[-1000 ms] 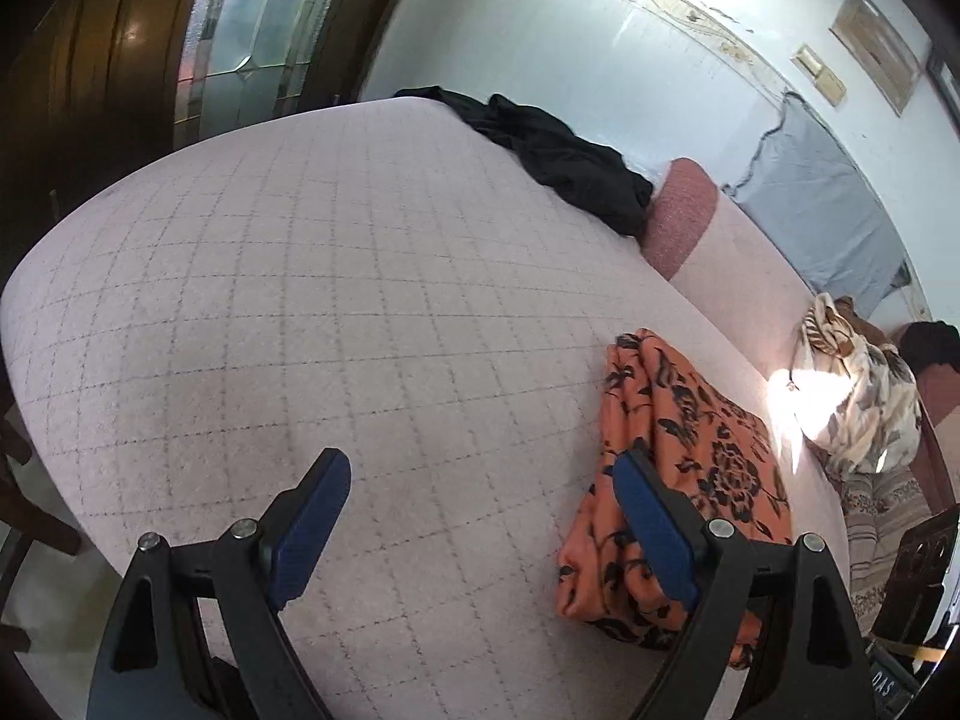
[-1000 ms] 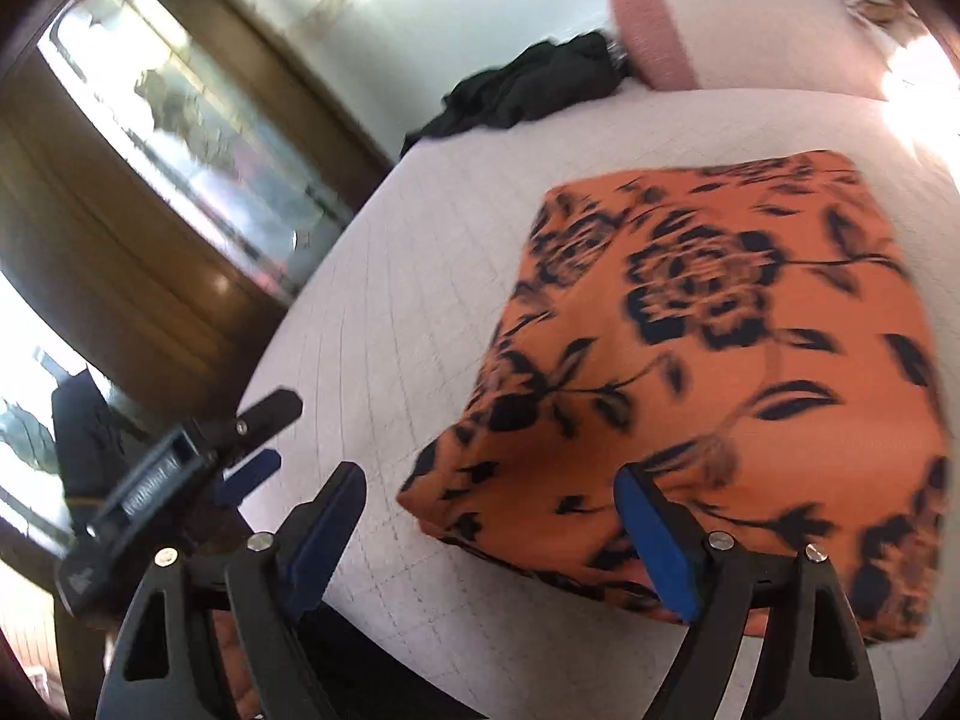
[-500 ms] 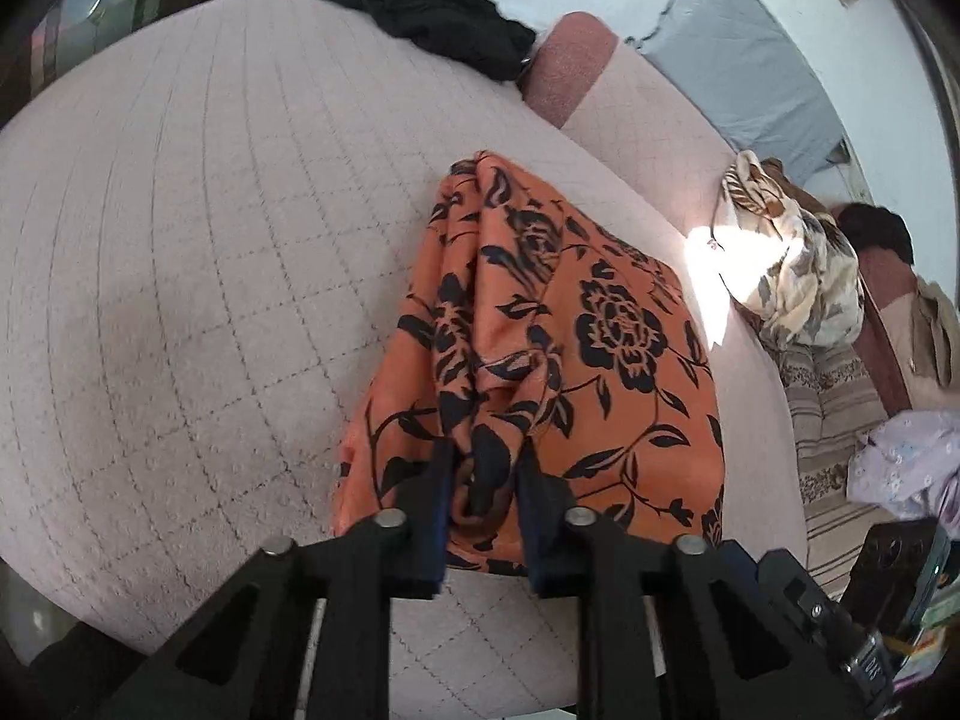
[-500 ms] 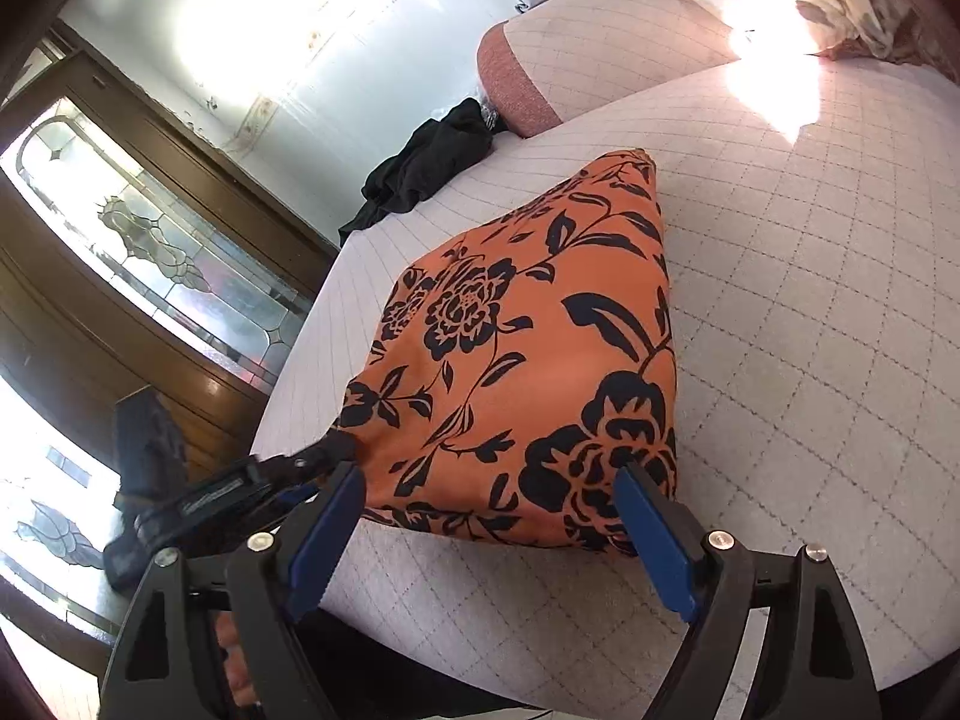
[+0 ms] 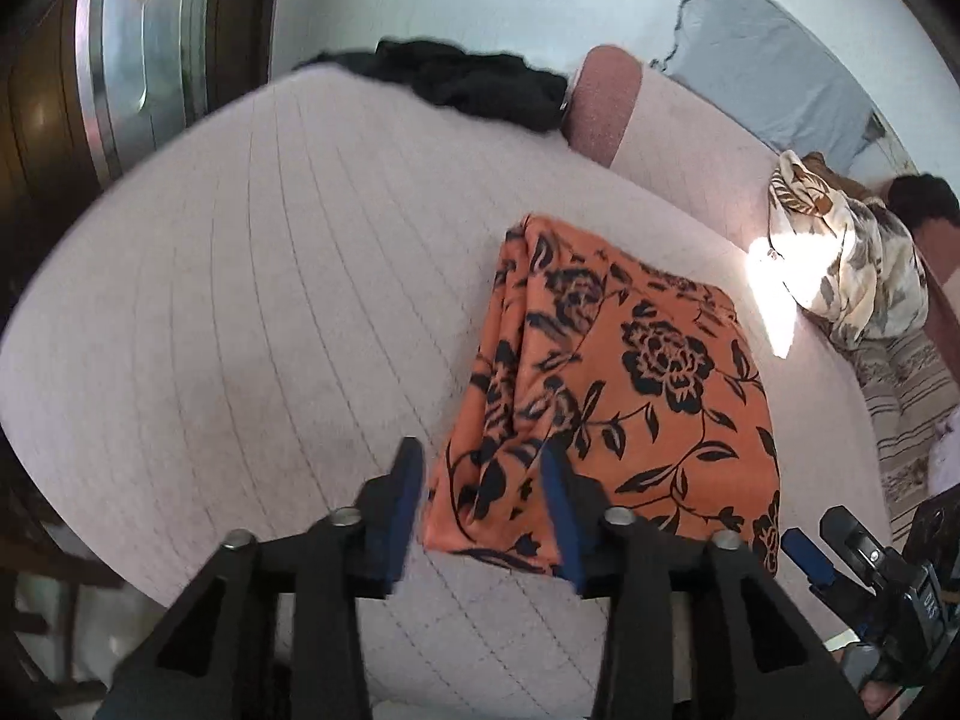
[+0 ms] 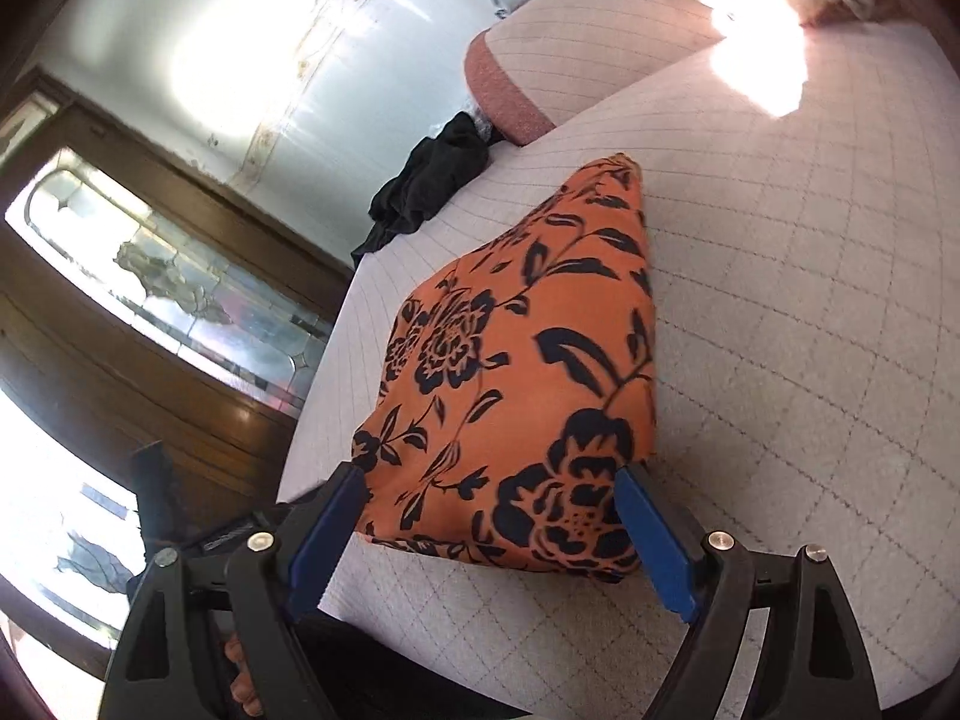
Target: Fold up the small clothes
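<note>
Orange floral garment (image 5: 630, 384) straight ahead on the bed (image 5: 270, 300), long axis running away; left tool (image 5: 483, 495) half-spread astride near corner, right tool (image 6: 486, 531) wide-spread.

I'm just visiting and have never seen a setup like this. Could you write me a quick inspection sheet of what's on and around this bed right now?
Surface: pale quilted bedspread with a diamond grid, a sun patch near its far side.
Job's things: folded orange cloth with black flowers, lying flat near the front edge.
Clutter: crumpled black garment at the far edge; cream leaf-print bundle; pink-ended bolster.
Grippers: left gripper open, straddling the cloth's near corner; right gripper open wide at the near edge.
Cables: nothing seen.
Surroundings: dark wooden door with leaded glass; white wall.
</note>
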A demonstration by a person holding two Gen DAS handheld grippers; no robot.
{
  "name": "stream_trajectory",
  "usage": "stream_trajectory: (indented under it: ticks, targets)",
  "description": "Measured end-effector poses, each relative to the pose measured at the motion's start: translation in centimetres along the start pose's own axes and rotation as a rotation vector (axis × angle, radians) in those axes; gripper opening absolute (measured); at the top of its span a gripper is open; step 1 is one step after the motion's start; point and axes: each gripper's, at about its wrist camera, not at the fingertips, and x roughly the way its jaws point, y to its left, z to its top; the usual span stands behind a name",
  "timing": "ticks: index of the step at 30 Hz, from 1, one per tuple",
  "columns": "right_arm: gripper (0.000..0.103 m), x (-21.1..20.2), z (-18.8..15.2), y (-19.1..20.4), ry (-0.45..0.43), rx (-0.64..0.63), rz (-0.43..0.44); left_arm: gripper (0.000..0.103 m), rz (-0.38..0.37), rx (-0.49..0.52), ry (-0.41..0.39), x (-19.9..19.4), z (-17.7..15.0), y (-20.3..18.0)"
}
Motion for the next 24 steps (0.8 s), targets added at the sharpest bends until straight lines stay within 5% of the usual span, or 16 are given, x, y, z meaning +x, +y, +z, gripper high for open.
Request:
stream_trajectory:
  ticks: [1,4,6,8,10,17,18,19,20,24]
  targets:
    - [0.087,-0.2,0.1,-0.6,-0.004,0.022,0.004,0.071,0.004,0.038,-0.034,-0.6,0.3,-0.9]
    - [0.087,-0.6,0.7,-2.3,-0.016,0.098,0.02,0.072,0.004,0.186,-0.097,-0.4,1.7,-4.0]
    - [0.087,-0.6,1.2,-3.3,-0.012,0.143,0.037,0.072,0.009,0.243,-0.079,1.9,2.3,-5.6]
    - [0.087,-0.1,1.9,-4.5,0.011,0.193,0.054,0.07,0.089,0.28,-0.015,5.8,2.2,-6.0]
    - [0.087,0.8,2.6,-5.8,0.032,0.256,0.071,0.063,0.113,0.289,0.096,9.5,0.9,-4.9]
    - [0.086,5.9,3.9,-7.4,0.159,0.41,0.184,0.071,0.023,0.175,0.095,9.9,0.7,-2.0]
    - [0.074,6.1,4.0,-7.0,0.159,0.391,0.164,0.072,0.017,0.163,0.095,9.9,0.7,-1.7]
    - [0.034,5.9,3.9,-6.8,0.148,0.394,0.174,0.073,0.006,0.149,0.099,9.9,0.7,-1.4]
    - [0.034,5.5,3.8,-6.5,0.132,0.407,0.197,0.073,-0.004,0.137,0.104,10.0,0.5,-1.1]
    - [0.033,4.8,3.6,-2.9,0.117,0.18,0.025,0.074,-0.011,0.121,0.103,9.6,0.2,-0.2]
